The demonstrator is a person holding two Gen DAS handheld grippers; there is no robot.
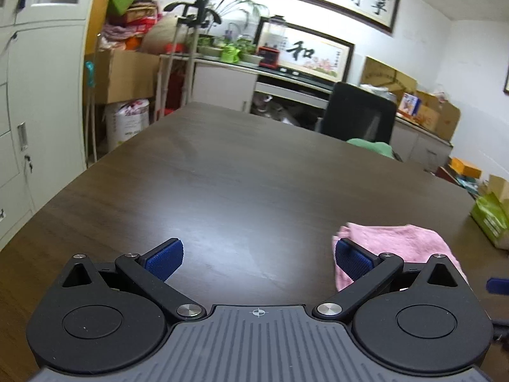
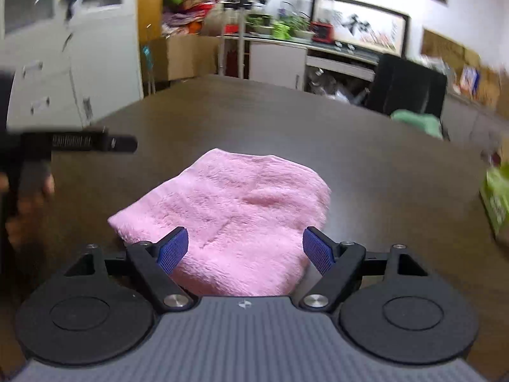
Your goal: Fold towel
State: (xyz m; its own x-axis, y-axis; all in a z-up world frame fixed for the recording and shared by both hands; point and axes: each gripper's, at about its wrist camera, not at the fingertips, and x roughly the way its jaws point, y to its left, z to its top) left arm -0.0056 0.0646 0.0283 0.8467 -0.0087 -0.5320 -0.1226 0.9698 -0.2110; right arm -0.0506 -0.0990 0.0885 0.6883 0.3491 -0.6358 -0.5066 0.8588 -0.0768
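Tabletop, both tongs (image 1: 258, 259) (image 2: 245, 250) wide, empty.

Both cameras ride my hand-held grippers, low and close over the tabletop (image 1: 222, 172), tilted down, facing the far wall. Mine on the left catches the towel (image 1: 397, 238) at its right edge; the right view, somewhat blurred, has it centred, near.

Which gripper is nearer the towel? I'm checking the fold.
Right. The right gripper hangs open directly over the pink towel; the left gripper is off to its left, over bare table.
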